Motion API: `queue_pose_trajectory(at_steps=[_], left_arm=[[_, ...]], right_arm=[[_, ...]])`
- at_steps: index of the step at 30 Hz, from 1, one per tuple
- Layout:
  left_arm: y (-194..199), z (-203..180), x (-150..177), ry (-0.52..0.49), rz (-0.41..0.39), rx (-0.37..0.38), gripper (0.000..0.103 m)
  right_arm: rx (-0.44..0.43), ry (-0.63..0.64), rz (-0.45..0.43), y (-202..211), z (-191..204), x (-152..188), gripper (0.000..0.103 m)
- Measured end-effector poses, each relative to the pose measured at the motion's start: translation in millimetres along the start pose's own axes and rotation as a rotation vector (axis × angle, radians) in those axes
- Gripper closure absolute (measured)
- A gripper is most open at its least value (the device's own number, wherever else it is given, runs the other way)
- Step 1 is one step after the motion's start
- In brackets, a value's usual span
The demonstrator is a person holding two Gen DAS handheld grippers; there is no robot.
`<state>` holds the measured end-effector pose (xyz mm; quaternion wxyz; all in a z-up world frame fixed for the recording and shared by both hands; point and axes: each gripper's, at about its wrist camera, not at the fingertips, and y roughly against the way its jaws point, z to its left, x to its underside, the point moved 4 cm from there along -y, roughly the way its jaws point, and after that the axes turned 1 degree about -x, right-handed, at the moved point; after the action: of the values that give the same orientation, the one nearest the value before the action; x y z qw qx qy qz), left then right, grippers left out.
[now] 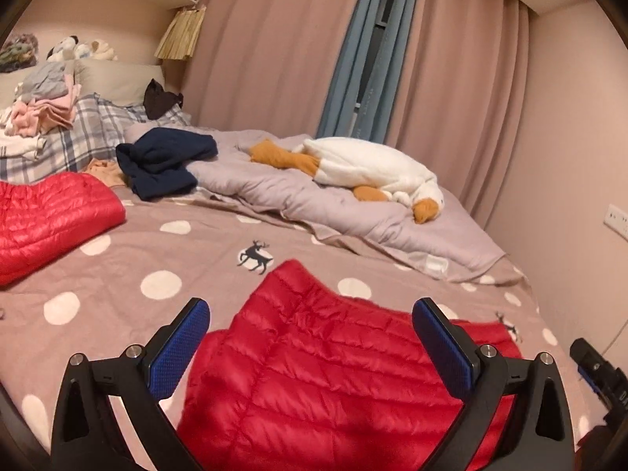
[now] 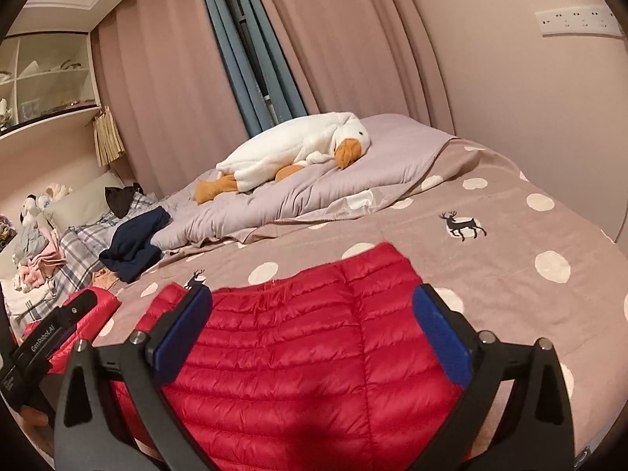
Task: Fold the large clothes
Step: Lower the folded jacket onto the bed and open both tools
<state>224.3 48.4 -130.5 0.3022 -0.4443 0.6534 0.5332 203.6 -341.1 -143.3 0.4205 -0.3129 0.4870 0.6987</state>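
Observation:
A red quilted down jacket (image 1: 314, 369) lies flat on the polka-dot bedspread (image 1: 129, 271); another part of it lies at the left (image 1: 51, 216). My left gripper (image 1: 310, 314) is open just above the jacket, holding nothing. In the right wrist view the jacket (image 2: 314, 345) fills the foreground. My right gripper (image 2: 312, 302) is open above it, empty. The left gripper's body (image 2: 51, 333) shows at the lower left of that view.
A navy garment (image 1: 165, 161) lies crumpled mid-bed. A plush goose (image 1: 369, 168) rests on a lilac duvet (image 1: 314, 204). Folded clothes (image 1: 43, 110) sit on plaid pillows at the head. Curtains and a wall (image 1: 569, 117) bound the far side.

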Motion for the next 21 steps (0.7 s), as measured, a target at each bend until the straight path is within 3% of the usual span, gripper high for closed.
queue_pose_trajectory(at_steps=[4, 7, 11, 14, 16, 21], left_arm=[[-22.1, -3.3, -2.7, -0.017, 0.008, -0.013, 0.001], [-51.7, -9.2, 0.4, -0.062, 0.060, -0.031, 0.001], [-100.6, -3.9, 29.1, -0.067, 0.194, -0.033, 0.001], [-142.4, 11.9, 70.5, -0.025, 0.304, -0.068, 0.001], [-147.1, 7.7, 75.8, -0.043, 0.281, -0.087, 0.001], [-148.1, 2.5, 78.7, -0.057, 0.259, -0.084, 0.001]], right_arm=[[-0.011, -0.009, 0.034, -22.9, 1.0, -0.4, 0.001], [0.005, 0.008, 0.062, -54.0, 2.3, -1.1, 0.001], [0.043, -0.024, 0.159, -105.5, -13.9, 9.2, 0.001], [0.111, -0.053, 0.255, -143.6, -37.6, 34.5, 0.001], [0.087, -0.115, 0.295, -158.3, -51.2, 51.1, 0.001], [0.094, -0.137, 0.264, -164.0, -57.1, 56.5, 0.001]])
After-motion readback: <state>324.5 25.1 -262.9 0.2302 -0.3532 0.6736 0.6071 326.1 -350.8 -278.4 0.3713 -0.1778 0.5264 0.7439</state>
